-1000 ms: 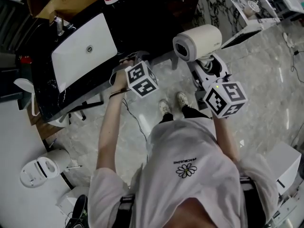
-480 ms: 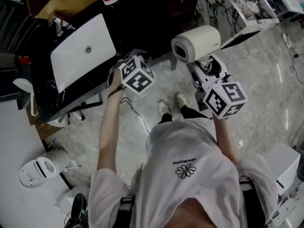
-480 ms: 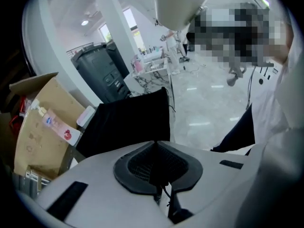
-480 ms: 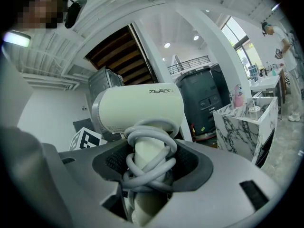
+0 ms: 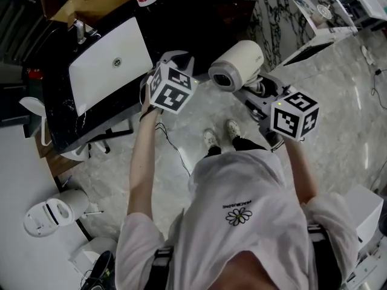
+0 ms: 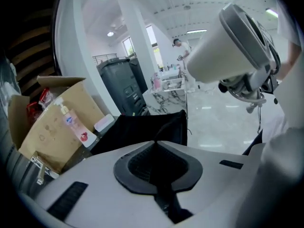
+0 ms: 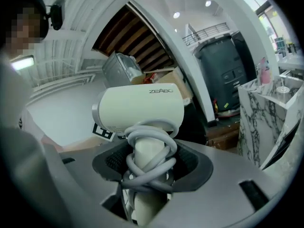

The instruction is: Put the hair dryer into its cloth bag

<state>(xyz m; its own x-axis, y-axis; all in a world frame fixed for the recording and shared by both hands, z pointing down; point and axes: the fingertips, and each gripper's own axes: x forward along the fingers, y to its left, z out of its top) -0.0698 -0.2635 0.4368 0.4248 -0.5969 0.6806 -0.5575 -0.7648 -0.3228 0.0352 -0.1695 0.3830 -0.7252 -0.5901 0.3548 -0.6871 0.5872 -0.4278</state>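
Observation:
The cream hair dryer (image 5: 237, 66) hangs in the air in front of the person, its round mouth facing the left gripper. My right gripper (image 5: 259, 90) is shut on the dryer's handle (image 7: 148, 151), around which the grey cord (image 7: 151, 171) is wound. The black cloth bag (image 6: 142, 128) hangs up from my left gripper (image 6: 156, 144), whose jaws are shut on its edge. In the head view the left gripper (image 5: 178, 61) sits just left of the dryer, by the dark table's edge. The left gripper view has the dryer (image 6: 225, 44) at upper right, close by.
A closed white laptop (image 5: 109, 62) lies on the black table (image 5: 60, 122) at the left. A cardboard box (image 6: 50, 122) and a pump bottle (image 6: 71, 122) stand beyond the bag. A marble counter (image 7: 266, 108) is at the right. Marble floor lies below.
My left gripper rose from the table edge and rolled, its jaws now closed on the bag. My right gripper swung the hair dryer leftward, closer to the left gripper.

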